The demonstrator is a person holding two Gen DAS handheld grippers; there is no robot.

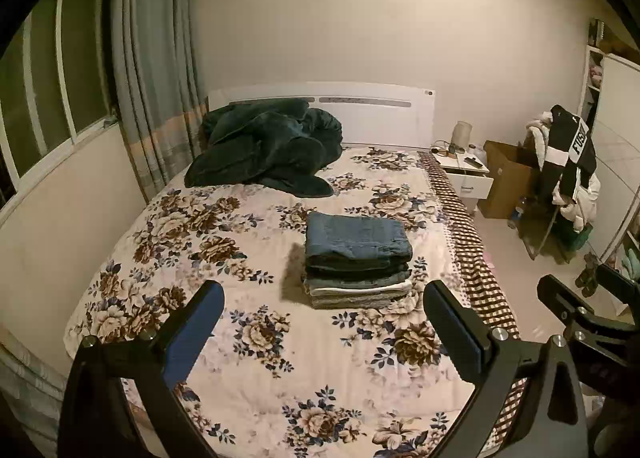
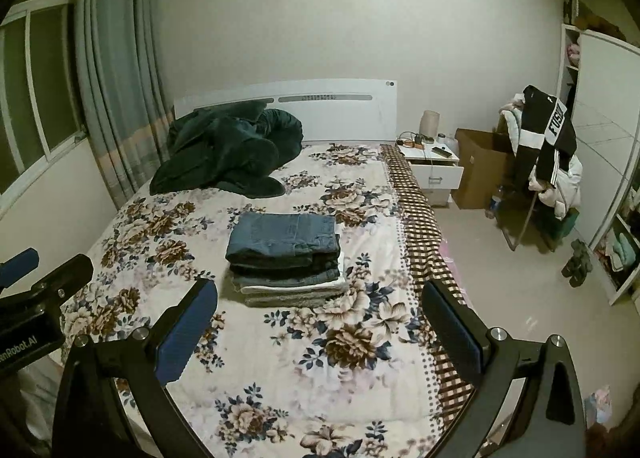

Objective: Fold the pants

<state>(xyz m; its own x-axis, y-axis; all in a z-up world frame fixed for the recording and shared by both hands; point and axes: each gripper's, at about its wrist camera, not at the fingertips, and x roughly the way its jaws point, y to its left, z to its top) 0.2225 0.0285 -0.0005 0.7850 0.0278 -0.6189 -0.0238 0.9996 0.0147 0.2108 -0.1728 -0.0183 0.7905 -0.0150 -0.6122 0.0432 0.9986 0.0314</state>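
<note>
A stack of folded pants [image 1: 357, 258] lies on the floral bedspread [image 1: 224, 242], blue jeans on top and a light pair near the bottom. It also shows in the right wrist view [image 2: 286, 258]. My left gripper [image 1: 324, 306] is open and empty, held above the near part of the bed, short of the stack. My right gripper [image 2: 320, 306] is open and empty, also short of the stack. The right gripper shows at the right edge of the left wrist view [image 1: 576, 302], and the left gripper at the left edge of the right wrist view [image 2: 44, 282].
A dark green blanket [image 1: 268, 146] is bunched by the white headboard [image 1: 380, 114]. A nightstand [image 1: 466, 170] with an open drawer, a cardboard box [image 1: 504, 178] and a chair piled with clothes [image 1: 568, 162] stand right of the bed. Curtains [image 1: 152, 70] and a window are on the left.
</note>
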